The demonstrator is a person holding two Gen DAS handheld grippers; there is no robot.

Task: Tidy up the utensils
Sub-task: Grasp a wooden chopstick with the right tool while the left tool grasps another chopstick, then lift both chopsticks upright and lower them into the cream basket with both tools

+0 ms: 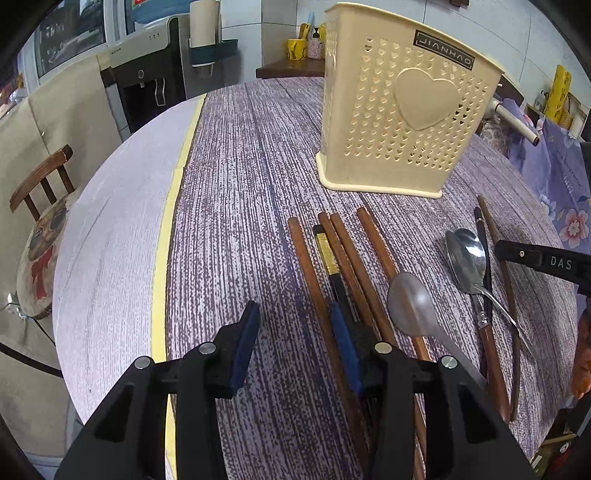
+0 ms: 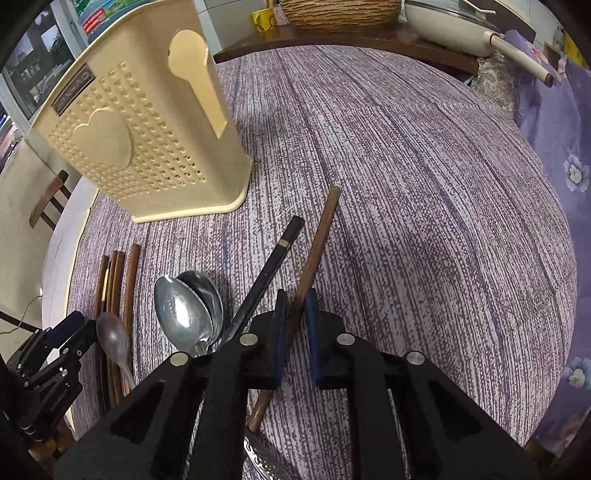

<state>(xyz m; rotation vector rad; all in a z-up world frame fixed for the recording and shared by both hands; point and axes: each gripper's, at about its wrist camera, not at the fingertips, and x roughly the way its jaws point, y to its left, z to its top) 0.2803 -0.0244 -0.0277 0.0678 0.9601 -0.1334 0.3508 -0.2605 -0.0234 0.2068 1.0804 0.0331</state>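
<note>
A cream perforated utensil holder (image 1: 402, 110) with a heart stands upright on the table; it also shows in the right wrist view (image 2: 147, 125). Several brown chopsticks (image 1: 354, 266) and a black one lie in front of it, with a matte spoon (image 1: 412, 306) and stacked shiny spoons (image 1: 466, 258) to their right. My left gripper (image 1: 295, 325) is open, low over the table just left of the chopsticks. My right gripper (image 2: 295, 314) has its pads on either side of a lone brown chopstick (image 2: 321, 229), narrowly apart. A black chopstick (image 2: 269, 266) and the shiny spoons (image 2: 188, 310) lie to its left.
The round table (image 1: 122, 229) carries a purple streaked cloth with a yellow tape line (image 1: 166, 229). A wooden chair (image 1: 40, 184) with a pug cushion stands to the left. A water dispenser (image 1: 147, 81), a yellow mug (image 2: 263, 18), a basket and a white pan (image 2: 454, 26) stand behind the table.
</note>
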